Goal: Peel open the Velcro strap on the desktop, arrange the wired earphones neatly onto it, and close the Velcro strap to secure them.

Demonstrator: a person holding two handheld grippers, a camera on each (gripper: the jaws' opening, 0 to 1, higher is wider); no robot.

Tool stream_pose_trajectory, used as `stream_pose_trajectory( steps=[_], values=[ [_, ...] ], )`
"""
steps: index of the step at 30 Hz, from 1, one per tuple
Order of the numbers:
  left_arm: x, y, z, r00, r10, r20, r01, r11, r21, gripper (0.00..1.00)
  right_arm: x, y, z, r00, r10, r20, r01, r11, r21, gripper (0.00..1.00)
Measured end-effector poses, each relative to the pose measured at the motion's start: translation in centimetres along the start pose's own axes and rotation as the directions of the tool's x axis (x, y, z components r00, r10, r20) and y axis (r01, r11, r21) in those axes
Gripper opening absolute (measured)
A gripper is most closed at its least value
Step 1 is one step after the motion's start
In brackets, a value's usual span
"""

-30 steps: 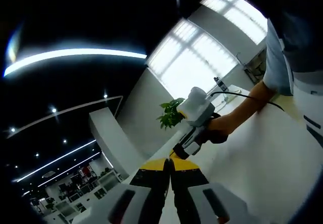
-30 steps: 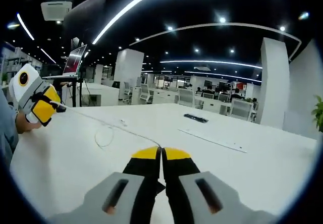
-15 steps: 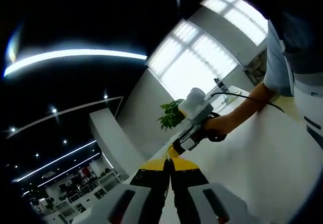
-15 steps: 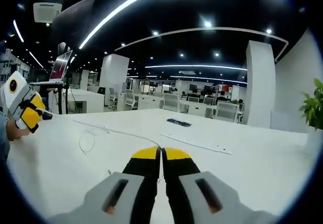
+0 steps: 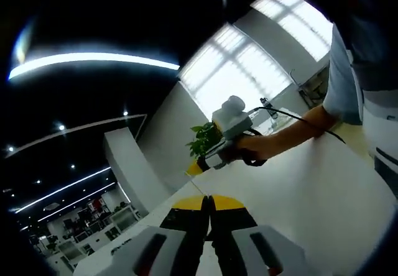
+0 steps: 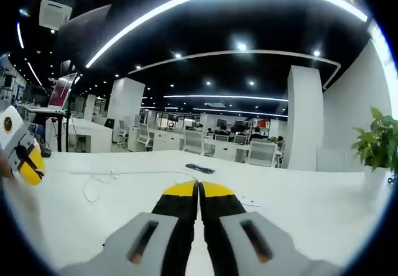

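Left gripper [image 5: 208, 200]: jaws pressed together with yellow tips touching, nothing visible between them; raised over the white desktop [image 5: 311, 189] and pointed along it toward the windows. It also appeared at the left edge of the right gripper view [image 6: 25, 161], low over the desk.

Right gripper [image 6: 199, 189]: jaws closed tip to tip, no object seen clamped; aimed level across the desk toward the open office. In the left gripper view it was gripped in a person's hand [image 5: 249, 148], forearm extended out over the desk from the right, black cable trailing back along the arm.

Wired earphones [image 6: 99, 183]: thin white cord lying loose on the desk, one loop near the left gripper, a strand running toward the right gripper's tips.

Flat dark object [image 6: 200, 168]: on the desk beyond the right tips; identity unclear.

Potted plant [image 6: 376, 145]: at the desk's far right.
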State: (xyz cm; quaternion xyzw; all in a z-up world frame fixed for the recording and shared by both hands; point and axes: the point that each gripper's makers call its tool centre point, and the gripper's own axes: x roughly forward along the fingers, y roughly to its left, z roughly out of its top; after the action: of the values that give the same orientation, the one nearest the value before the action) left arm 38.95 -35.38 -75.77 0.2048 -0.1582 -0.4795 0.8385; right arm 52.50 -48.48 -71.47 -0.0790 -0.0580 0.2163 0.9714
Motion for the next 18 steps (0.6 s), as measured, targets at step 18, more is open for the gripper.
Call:
stream_pose_trajectory(
  steps=[18],
  values=[
    [3.3,-4.9,2.0,0.996,-0.093,-0.001,0.090,0.969,-0.232,0.06,-3.8,-1.9,2.9,0.999,-0.005,0.036,0.007,0.999,-0.042,0.03]
  ],
)
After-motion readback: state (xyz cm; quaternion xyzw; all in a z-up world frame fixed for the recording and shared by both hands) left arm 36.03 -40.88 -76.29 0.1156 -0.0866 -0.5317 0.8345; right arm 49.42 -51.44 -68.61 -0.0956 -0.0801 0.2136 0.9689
